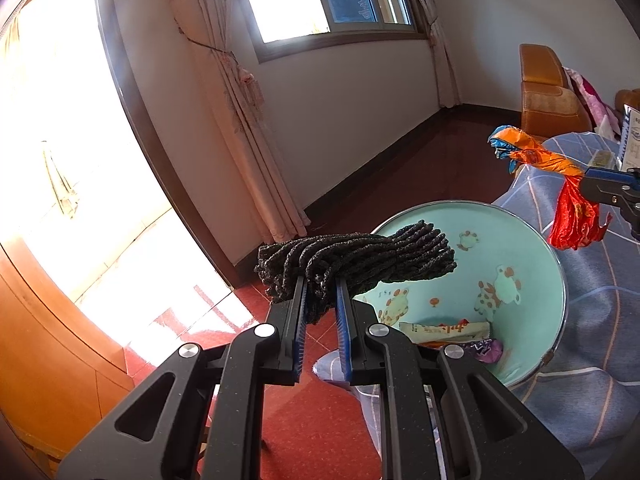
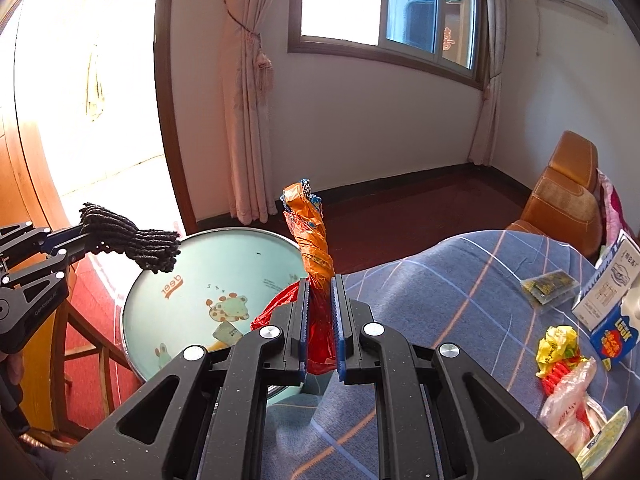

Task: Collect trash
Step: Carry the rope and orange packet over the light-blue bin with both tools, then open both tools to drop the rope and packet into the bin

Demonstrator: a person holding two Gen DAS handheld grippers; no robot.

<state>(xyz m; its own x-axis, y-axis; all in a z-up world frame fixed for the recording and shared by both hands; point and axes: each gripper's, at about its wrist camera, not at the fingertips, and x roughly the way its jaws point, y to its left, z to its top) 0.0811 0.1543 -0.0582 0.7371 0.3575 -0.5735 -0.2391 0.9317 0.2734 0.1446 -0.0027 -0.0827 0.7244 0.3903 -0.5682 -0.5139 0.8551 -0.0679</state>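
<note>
We see strong daylight from the wide open doorway (image 1: 60, 140) at left, blown out to white in both views, w/ glare spilling onto the glossy red tiled floor (image 1: 192, 320) just below it. The sliding glass window (image 2: 384, 4) right of doorway is overexposed too. Room beyond is dimmer. Fisheye bends edges; corners vignette dark. Focus sharp, no blur.
</note>
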